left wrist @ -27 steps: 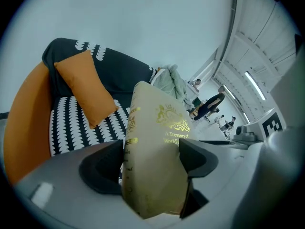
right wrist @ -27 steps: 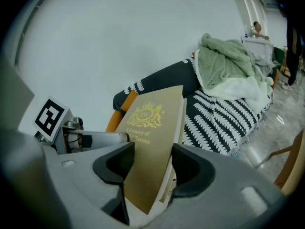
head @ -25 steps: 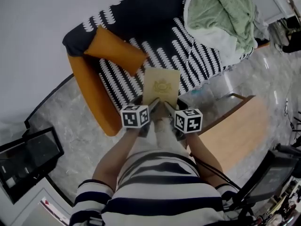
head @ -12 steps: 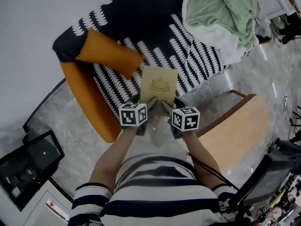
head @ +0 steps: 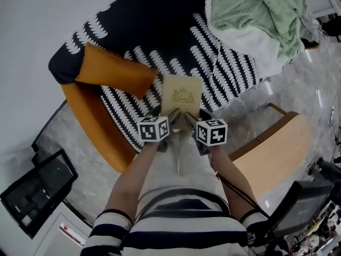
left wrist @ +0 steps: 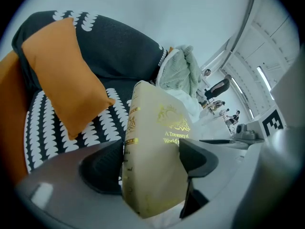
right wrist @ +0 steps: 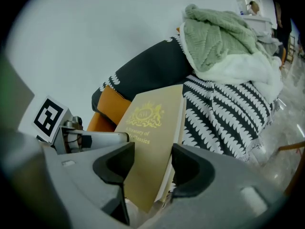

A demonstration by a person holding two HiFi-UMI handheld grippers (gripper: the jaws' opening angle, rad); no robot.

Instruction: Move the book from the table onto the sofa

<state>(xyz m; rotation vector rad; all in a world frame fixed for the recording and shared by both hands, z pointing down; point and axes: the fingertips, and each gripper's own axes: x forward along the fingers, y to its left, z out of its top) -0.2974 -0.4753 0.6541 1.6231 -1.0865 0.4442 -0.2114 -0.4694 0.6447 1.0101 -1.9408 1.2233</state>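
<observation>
A cream book [head: 181,94] with a gold crest is held over the seat of the black-and-white patterned sofa [head: 160,36]. My left gripper [head: 171,113] is shut on the book's near spine corner [left wrist: 152,151]; my right gripper [head: 186,116] is shut on the book's near page-edge corner [right wrist: 152,142]. In the left gripper view [left wrist: 150,163] the spine sits between the dark pads. In the right gripper view [right wrist: 148,168] the cover and pages stand tilted between the pads. Whether the book touches the seat I cannot tell.
An orange cushion [head: 114,71] lies on the sofa left of the book, by the orange armrest [head: 90,116]. A green and white blanket [head: 256,20] is heaped on the sofa's right end. A wooden table [head: 277,153] stands at the right. Dark monitors [head: 34,188] sit lower left.
Both grippers have carried the book down and farther over the sofa seat. The grip on the book is the same.
</observation>
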